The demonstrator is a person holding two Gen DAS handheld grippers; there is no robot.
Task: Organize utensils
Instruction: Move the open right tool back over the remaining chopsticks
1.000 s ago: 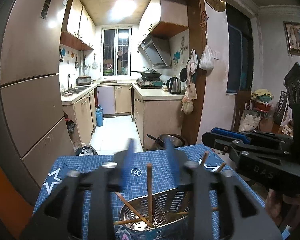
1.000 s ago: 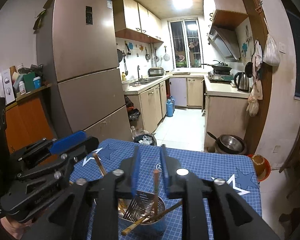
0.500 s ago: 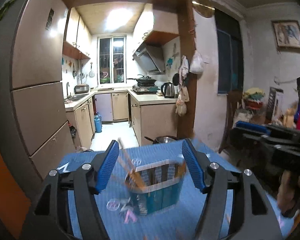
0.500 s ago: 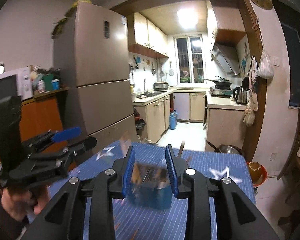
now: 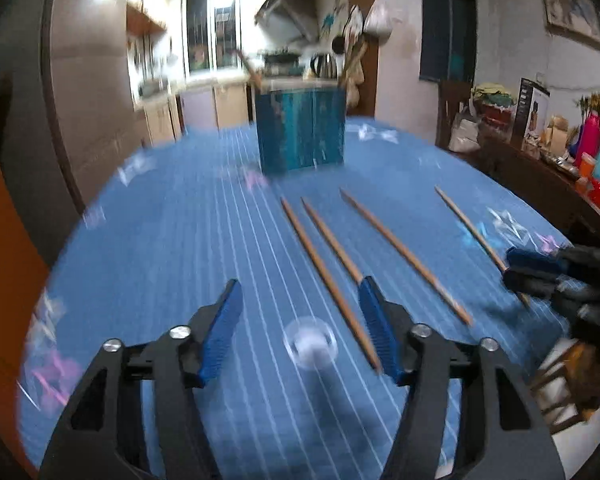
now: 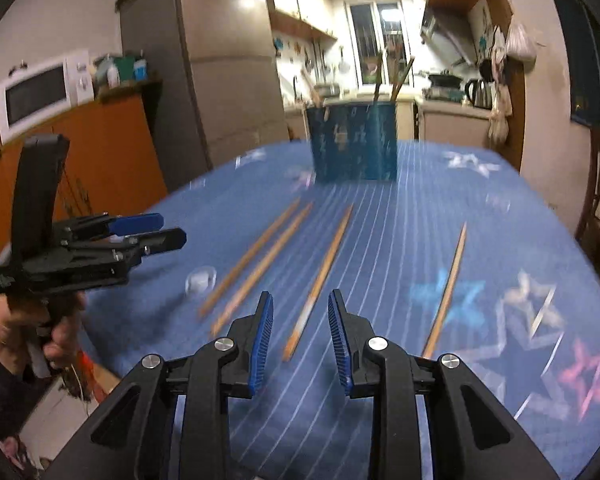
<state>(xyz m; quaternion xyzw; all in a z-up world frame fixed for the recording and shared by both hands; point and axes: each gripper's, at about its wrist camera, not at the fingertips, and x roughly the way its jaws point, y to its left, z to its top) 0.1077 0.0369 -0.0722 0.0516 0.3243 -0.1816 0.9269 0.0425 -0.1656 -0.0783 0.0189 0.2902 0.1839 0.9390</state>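
fridge [image 6: 228, 60] | microwave [image 6: 36, 96] on orange cabinet [image 6: 100, 148] | kettle [image 6: 478, 94] | framed picture [image 5: 572, 12]

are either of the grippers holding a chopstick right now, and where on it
Nothing is held. The left gripper and right gripper are both open and empty above the chopsticks.

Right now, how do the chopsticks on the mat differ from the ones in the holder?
The four loose chopsticks lie flat on the mat, spread side by side; the held chopsticks stand leaning in the holder. The loose chopsticks show whole; the held chopsticks show only their top ends. Both sets look like brown wood.
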